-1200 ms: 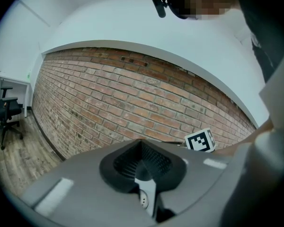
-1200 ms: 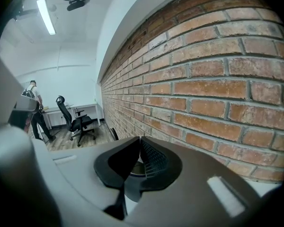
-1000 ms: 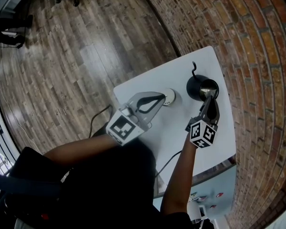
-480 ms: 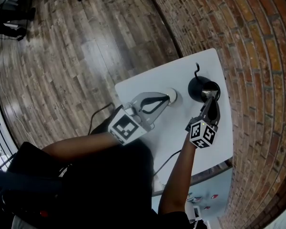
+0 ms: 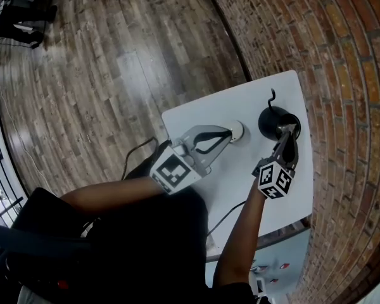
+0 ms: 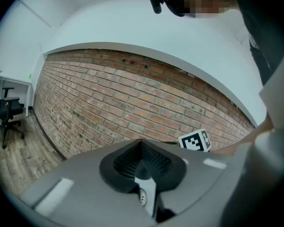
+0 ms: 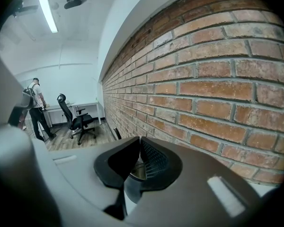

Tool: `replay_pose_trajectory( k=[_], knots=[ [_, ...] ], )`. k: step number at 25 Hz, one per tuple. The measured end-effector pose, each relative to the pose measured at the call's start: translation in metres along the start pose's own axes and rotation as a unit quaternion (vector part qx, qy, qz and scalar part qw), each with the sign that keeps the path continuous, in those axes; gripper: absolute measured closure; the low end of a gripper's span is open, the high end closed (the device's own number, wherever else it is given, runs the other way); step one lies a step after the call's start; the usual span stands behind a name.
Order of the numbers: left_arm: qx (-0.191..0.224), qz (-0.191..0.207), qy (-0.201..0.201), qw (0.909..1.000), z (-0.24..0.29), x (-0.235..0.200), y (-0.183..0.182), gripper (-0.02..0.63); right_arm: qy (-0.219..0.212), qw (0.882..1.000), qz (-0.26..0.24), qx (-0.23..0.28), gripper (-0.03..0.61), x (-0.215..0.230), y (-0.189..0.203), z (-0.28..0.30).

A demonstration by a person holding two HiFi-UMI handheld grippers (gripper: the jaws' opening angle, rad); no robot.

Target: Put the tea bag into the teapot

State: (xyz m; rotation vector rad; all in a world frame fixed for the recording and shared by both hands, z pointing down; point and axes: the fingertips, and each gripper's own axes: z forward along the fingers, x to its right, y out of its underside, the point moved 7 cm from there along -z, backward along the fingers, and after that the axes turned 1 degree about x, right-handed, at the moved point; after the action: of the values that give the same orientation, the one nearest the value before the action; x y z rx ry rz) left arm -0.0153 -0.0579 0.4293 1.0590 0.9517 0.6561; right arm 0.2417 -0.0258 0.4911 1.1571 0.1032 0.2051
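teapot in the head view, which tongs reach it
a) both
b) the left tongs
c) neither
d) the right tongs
d: in the head view the right tongs end over the black teapot by the brick wall, while the left tongs end apart from it, at a white round thing on the white table.

No legible text, no labels, no numbers, no signs
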Motion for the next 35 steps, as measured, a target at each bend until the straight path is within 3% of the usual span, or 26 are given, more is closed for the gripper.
replay_pose_trajectory(
  k=[17,35],
  knots=[
    [-0.009,-0.013,-0.002,0.9999,-0.01,0.007,0.008,0.615,-0.006,1.0,-0.001,0.016,0.528,0.006,0.001,-0.002],
    [0.0,-0.001,0.023,0.9997,-0.01,0.029,0.001,0.615,0.007,0.999,-0.001,0.04,0.549,-0.002,-0.009,-0.032]
  ],
)
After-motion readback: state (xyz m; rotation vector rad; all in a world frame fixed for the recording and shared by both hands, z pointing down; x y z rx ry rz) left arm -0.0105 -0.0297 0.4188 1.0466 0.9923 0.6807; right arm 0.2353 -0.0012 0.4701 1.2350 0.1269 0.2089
